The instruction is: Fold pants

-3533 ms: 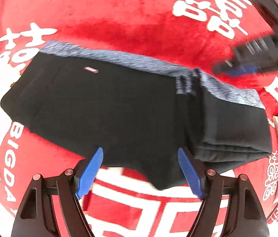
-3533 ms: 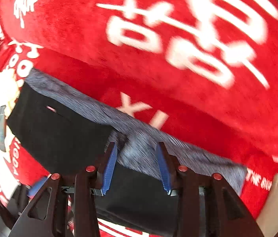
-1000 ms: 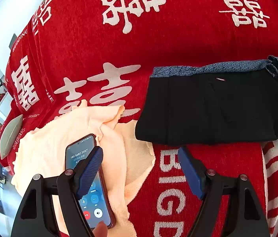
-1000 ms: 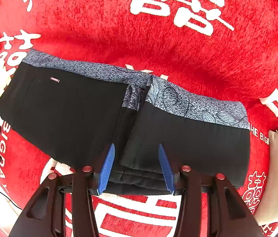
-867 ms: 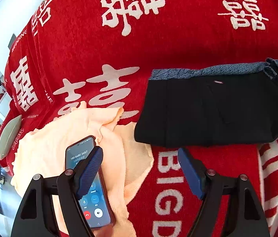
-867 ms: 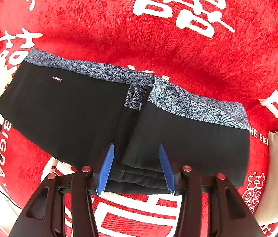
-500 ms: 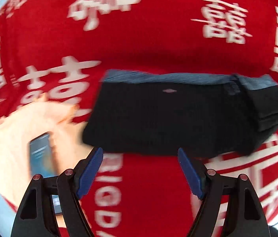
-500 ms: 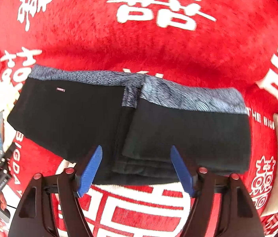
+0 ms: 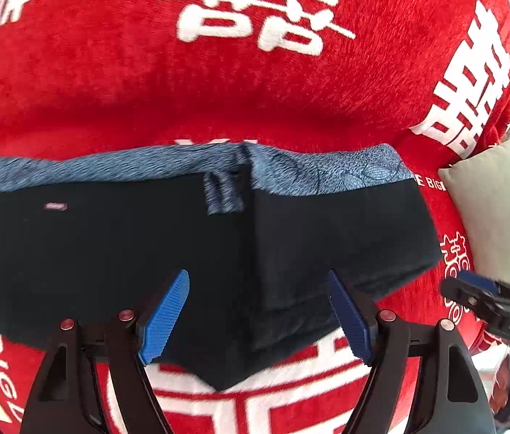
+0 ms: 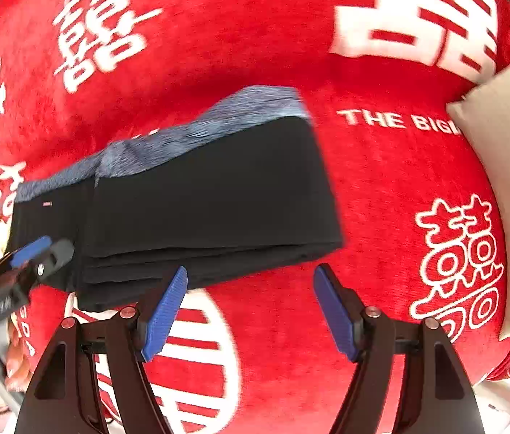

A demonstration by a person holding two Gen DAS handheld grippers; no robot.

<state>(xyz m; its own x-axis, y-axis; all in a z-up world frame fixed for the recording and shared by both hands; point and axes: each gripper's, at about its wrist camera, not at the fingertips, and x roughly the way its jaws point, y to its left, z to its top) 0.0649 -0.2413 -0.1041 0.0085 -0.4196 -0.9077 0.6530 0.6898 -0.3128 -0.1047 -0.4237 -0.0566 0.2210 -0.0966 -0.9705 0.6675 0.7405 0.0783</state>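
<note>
The black pants with a blue-grey patterned waistband (image 9: pixel 197 249) lie half folded on the red blanket with white letters (image 9: pixel 255 83), just ahead of both claws. The left claw (image 9: pixel 256 313) and right claw (image 10: pixel 251 307) are spread wide and hold nothing. Next, I think, each should pinch the unfolded end's corners and lift together. A second ago the left claw faced a phone; the right claw was narrower.
</note>
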